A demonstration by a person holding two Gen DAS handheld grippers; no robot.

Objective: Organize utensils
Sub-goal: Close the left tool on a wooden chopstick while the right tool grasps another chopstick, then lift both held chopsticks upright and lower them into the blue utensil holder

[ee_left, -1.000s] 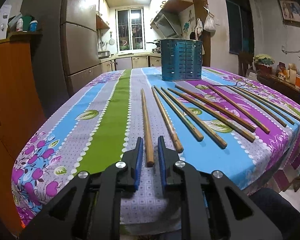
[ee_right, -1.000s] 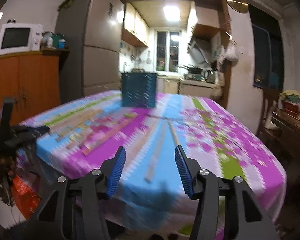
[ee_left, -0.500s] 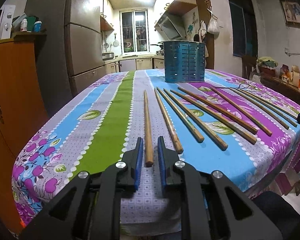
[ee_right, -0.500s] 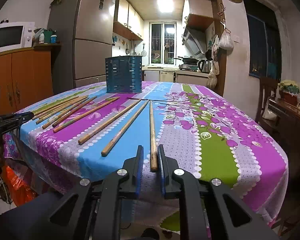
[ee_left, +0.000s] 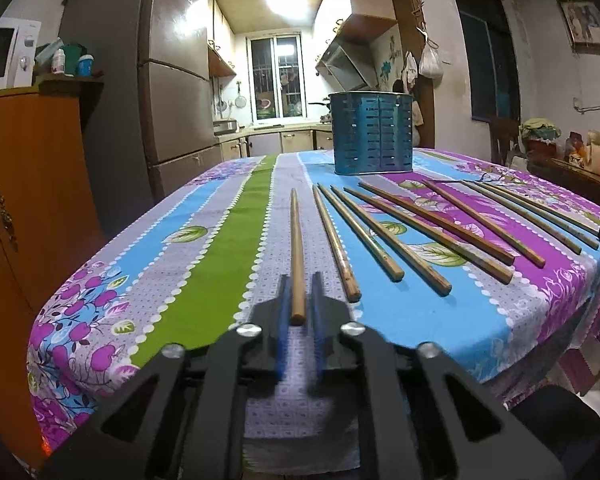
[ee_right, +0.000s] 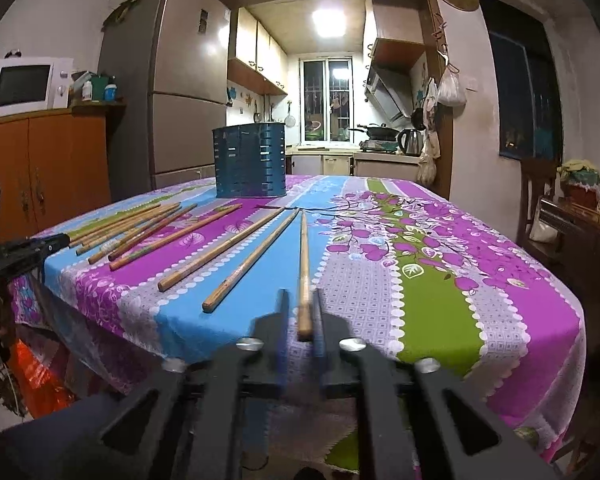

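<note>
Several wooden chopsticks lie in a fan on the flowered tablecloth (ee_left: 204, 264). My left gripper (ee_left: 299, 300) is shut on the near end of the leftmost chopstick (ee_left: 296, 240). My right gripper (ee_right: 302, 312) is shut on the near end of the rightmost chopstick (ee_right: 303, 256). Both chopsticks still lie along the cloth, pointing towards a blue slotted utensil holder (ee_left: 371, 138) that stands upright at the far end, also in the right wrist view (ee_right: 249, 162). The other chopsticks (ee_left: 392, 236) lie loose between the two grippers.
The table's near edge (ee_right: 380, 360) drops off just under both grippers. An orange cupboard (ee_left: 28, 200) and a tall fridge (ee_left: 168, 92) stand left of the table. A dark side table with clutter (ee_left: 572, 168) is on the right. My left gripper shows at the right wrist view's left edge (ee_right: 24, 250).
My right gripper swung over to the rightmost chopstick and shut on it. My left gripper stayed shut on the leftmost chopstick; its view dropped lower towards the table.
</note>
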